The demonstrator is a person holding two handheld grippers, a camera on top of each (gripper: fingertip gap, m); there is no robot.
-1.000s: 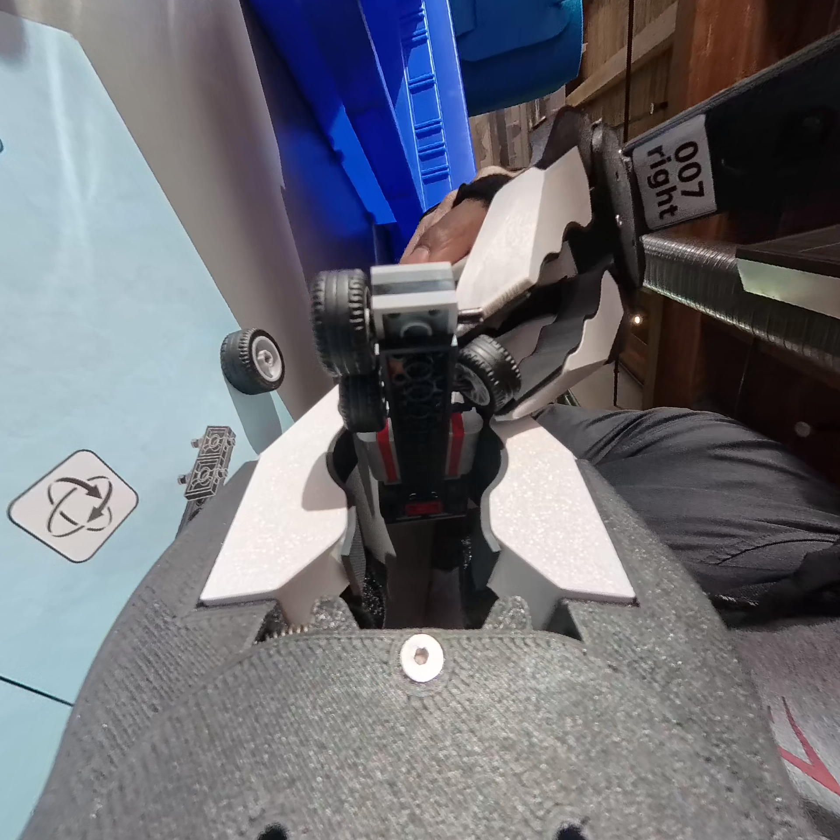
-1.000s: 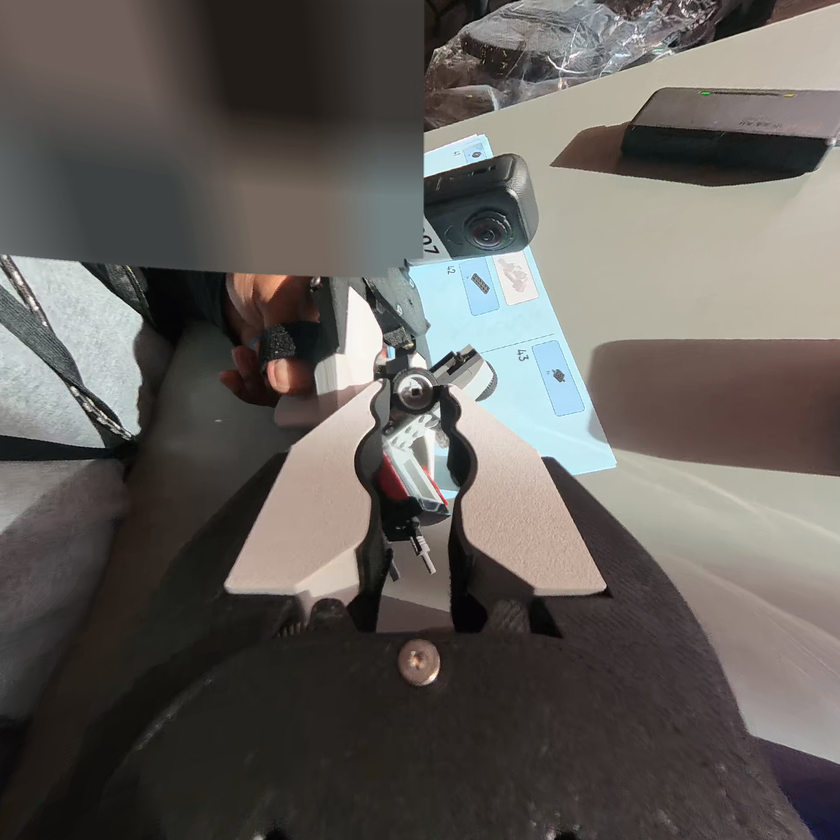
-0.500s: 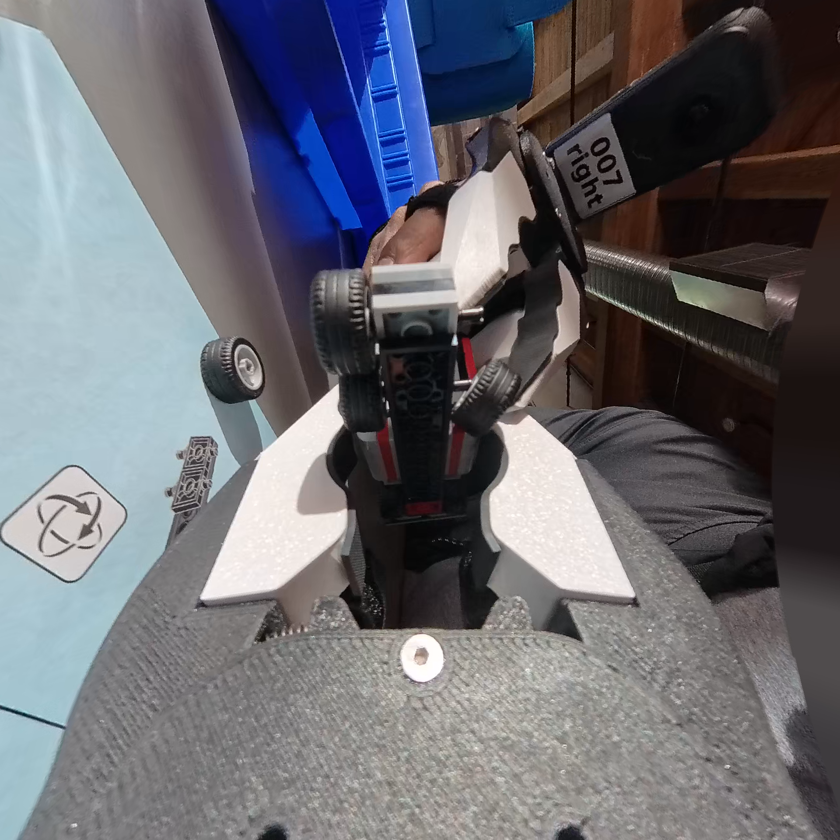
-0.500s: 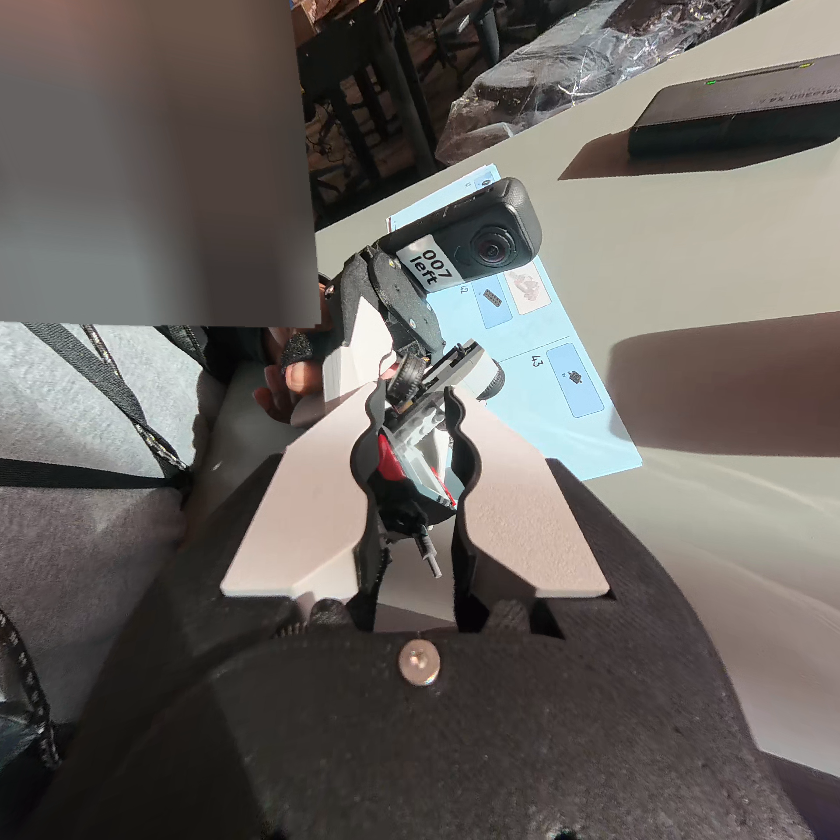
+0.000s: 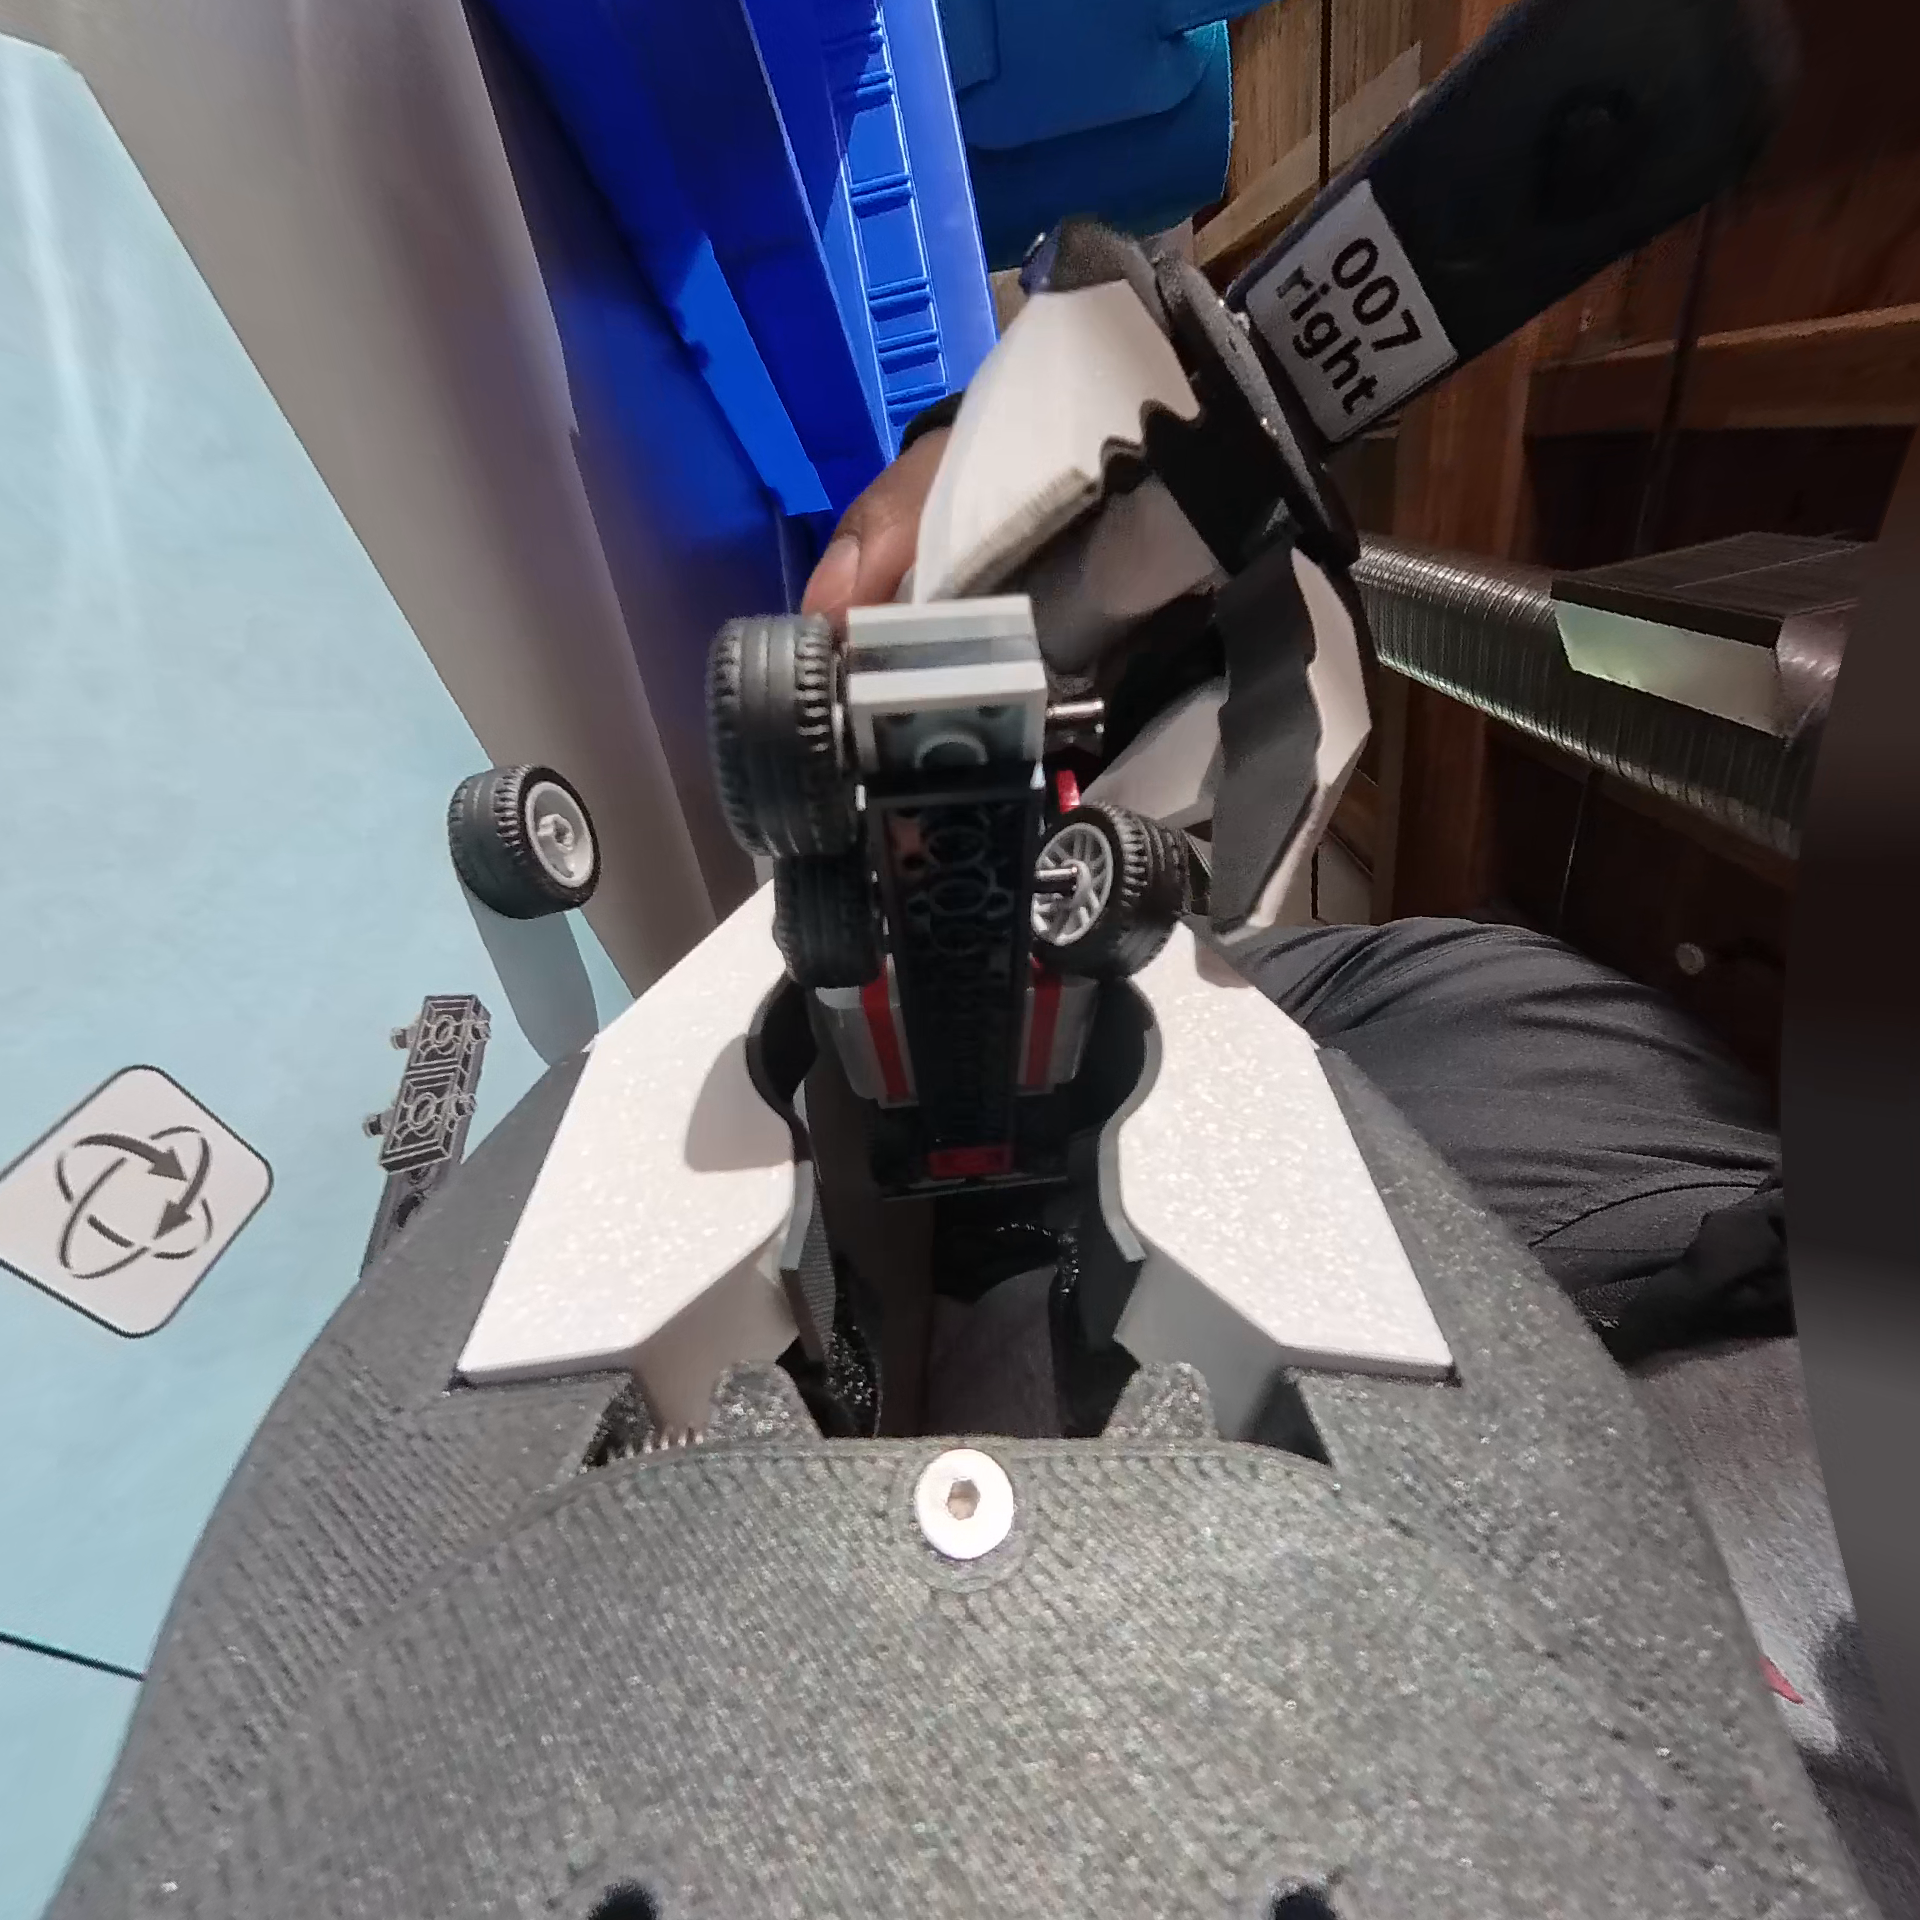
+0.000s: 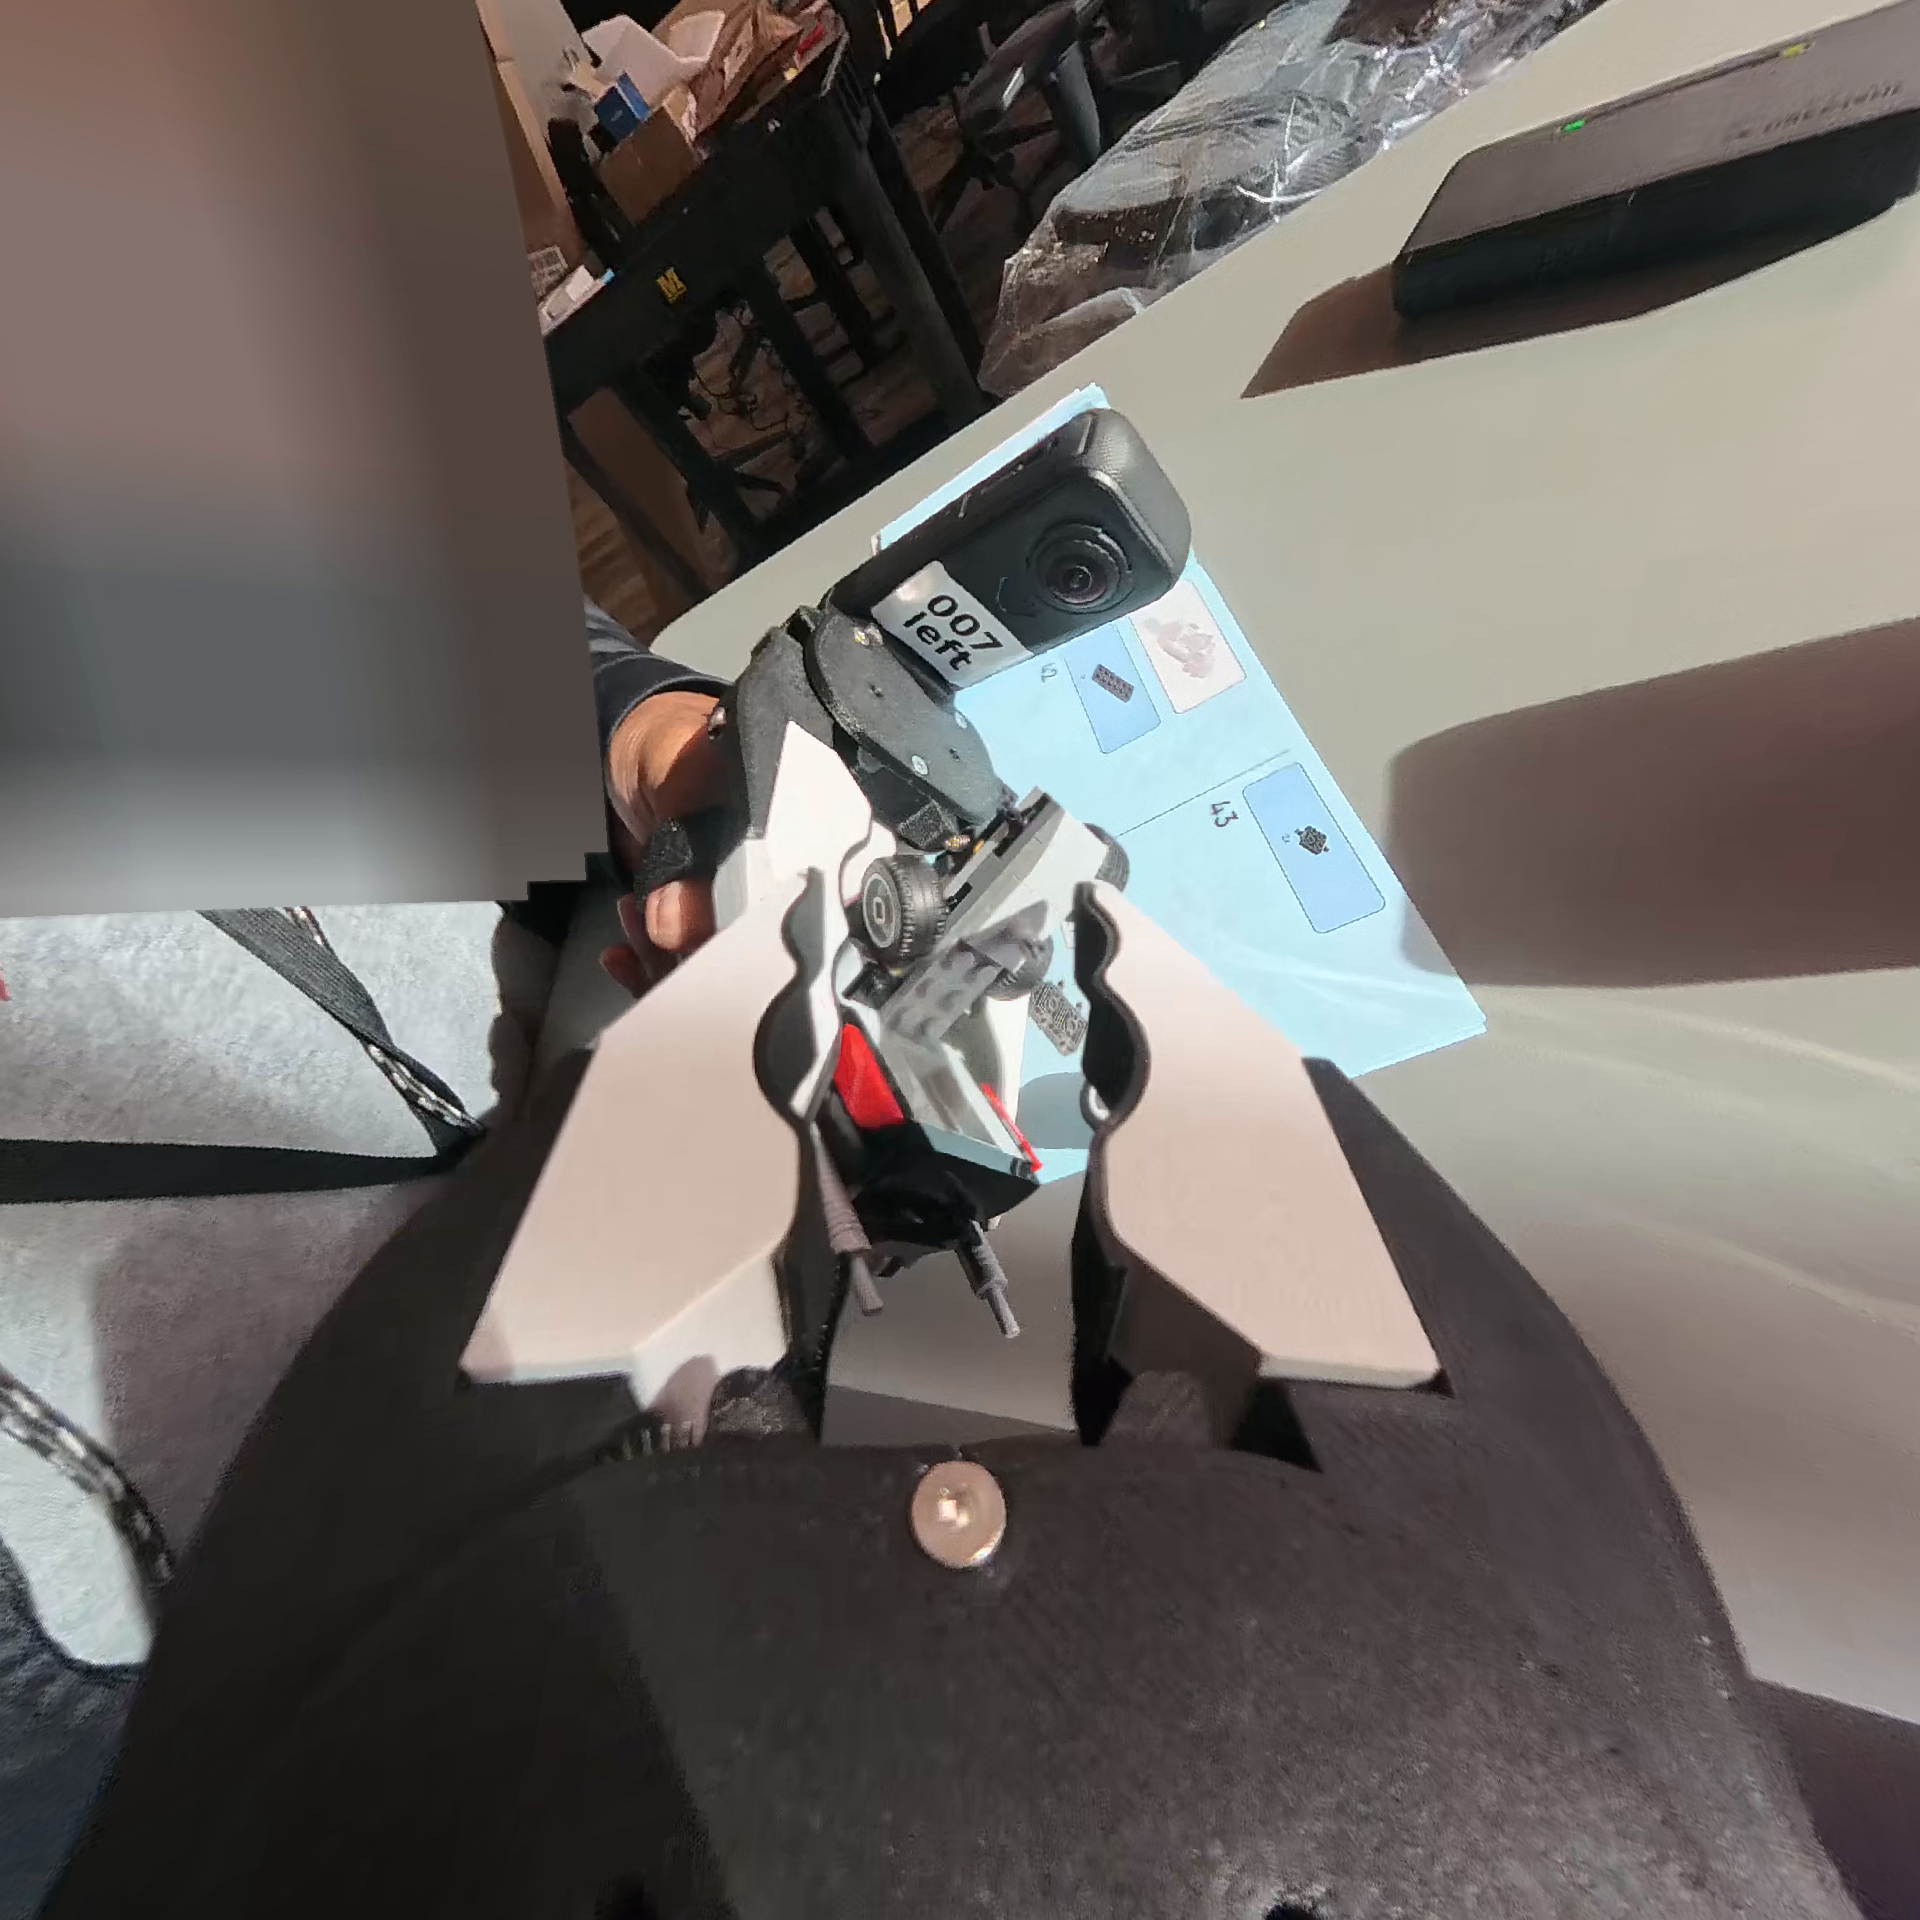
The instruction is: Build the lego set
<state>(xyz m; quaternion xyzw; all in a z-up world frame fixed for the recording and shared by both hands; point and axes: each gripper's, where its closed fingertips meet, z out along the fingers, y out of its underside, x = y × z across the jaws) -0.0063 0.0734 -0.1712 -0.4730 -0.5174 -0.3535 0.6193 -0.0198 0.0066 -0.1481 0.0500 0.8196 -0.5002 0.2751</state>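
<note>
My left gripper [image 5: 961,935] is shut on the lego car [image 5: 951,997], a grey, black and red body held off the table edge with its black underside facing me. Two wheels sit on its left side. A spoked wheel [image 5: 1107,883] sits on the right rear axle, and the front right axle pin is bare. My right gripper [image 6: 948,914] is open, its fingers either side of the car [image 6: 935,1039] and that wheel [image 6: 899,904]. It also shows in the left wrist view [image 5: 1174,623], just beyond the car. A loose wheel [image 5: 525,842] lies on the table.
A light blue instruction sheet [image 5: 156,623] covers the table [image 6: 1455,468], with a small black plate [image 5: 436,1081] on it. A blue crate [image 5: 727,260] stands beyond. A flat black box [image 6: 1662,177] lies far right. A person's lap is below the grippers. Left tips to right tips: about 6 cm. From either gripper's tips it is about 6 cm to the loose wheel [image 5: 525,842].
My right gripper was shut on the wheel at the car's side. It has opened and drawn back slightly, leaving the wheel on the axle. My left gripper kept its hold.
</note>
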